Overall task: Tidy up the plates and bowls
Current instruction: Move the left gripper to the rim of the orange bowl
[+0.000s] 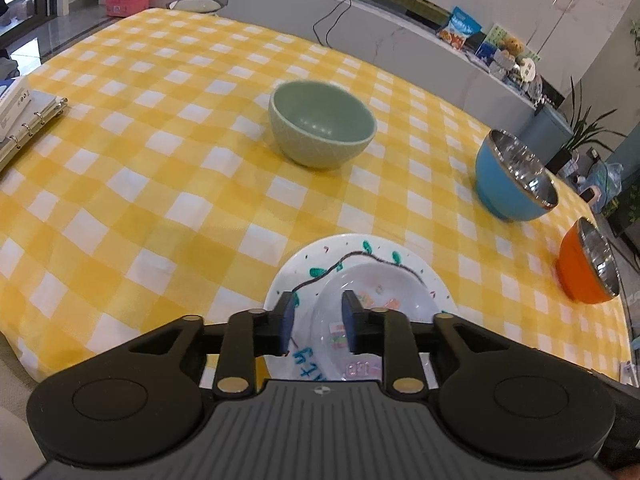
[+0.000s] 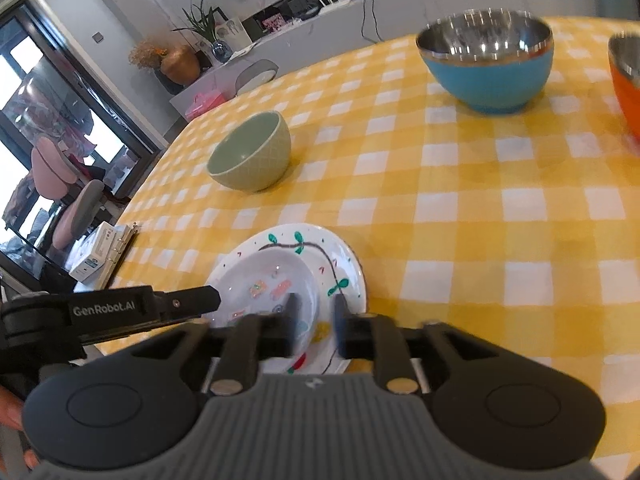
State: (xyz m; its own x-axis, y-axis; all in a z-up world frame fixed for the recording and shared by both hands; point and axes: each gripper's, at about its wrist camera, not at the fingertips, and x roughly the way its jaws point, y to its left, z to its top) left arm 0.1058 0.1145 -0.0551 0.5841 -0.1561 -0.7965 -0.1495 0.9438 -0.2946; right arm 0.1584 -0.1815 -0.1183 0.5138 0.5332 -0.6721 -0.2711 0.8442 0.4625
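Yellow checked table (image 1: 140, 184): stacked plates (image 1: 320, 268) lie at its near edge, directly under both spread claws, left claw (image 1: 316, 328) and right claw (image 2: 314, 328); green bowl (image 1: 322, 124) sits farther ahead.

from my left camera, the smaller plate (image 1: 372, 292) sits on the larger plate (image 1: 316, 264) at the table's near edge. the ceramic bowl (image 1: 322, 124) stands beyond them, mid-table. two steel-lined bowls stand to the right, one (image 1: 514, 174) farther back, the other (image 1: 588, 264) nearer. a ring binder (image 1: 28, 128) lies far left.
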